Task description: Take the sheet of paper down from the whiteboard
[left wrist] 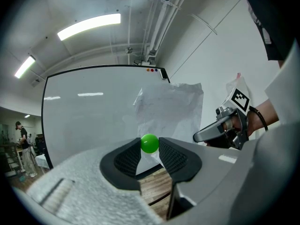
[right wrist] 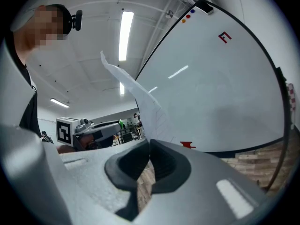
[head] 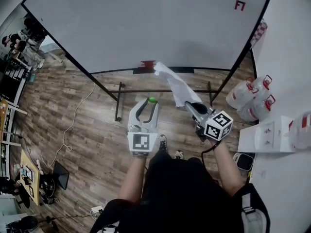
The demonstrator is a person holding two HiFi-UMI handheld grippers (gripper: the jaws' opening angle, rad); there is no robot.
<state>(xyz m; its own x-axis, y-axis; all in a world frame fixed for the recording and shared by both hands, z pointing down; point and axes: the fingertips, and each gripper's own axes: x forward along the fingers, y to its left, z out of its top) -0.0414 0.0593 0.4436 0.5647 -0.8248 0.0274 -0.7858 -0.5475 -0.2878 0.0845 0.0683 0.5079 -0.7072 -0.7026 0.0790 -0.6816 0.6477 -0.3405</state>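
- The right gripper point(head: 188, 105) has its jaws closed on the lower edge of the sheet of paper point(head: 177, 87).
- The sheet is off the whiteboard point(head: 146, 28). It rises from the jaws, crumpled and curling, in front of the board's lower edge. In the right gripper view it stands clear of the board face.
- The left gripper point(head: 151, 104) is held beside the right one, apart from the sheet. Its jaws pinch a small green ball point(left wrist: 149, 143) between their tips.
- Both grippers point towards the whiteboard, each carried in one of the person's hands.
- The whiteboard stands on a dark frame over a wooden floor point(head: 92, 125). It bears a small red mark point(head: 239, 5) near its upper corner, and a red piece point(head: 147, 64) sits at its bottom edge.
- Clear water jugs point(head: 252, 98) with red-and-white caps stand by the wall to the right of the board.
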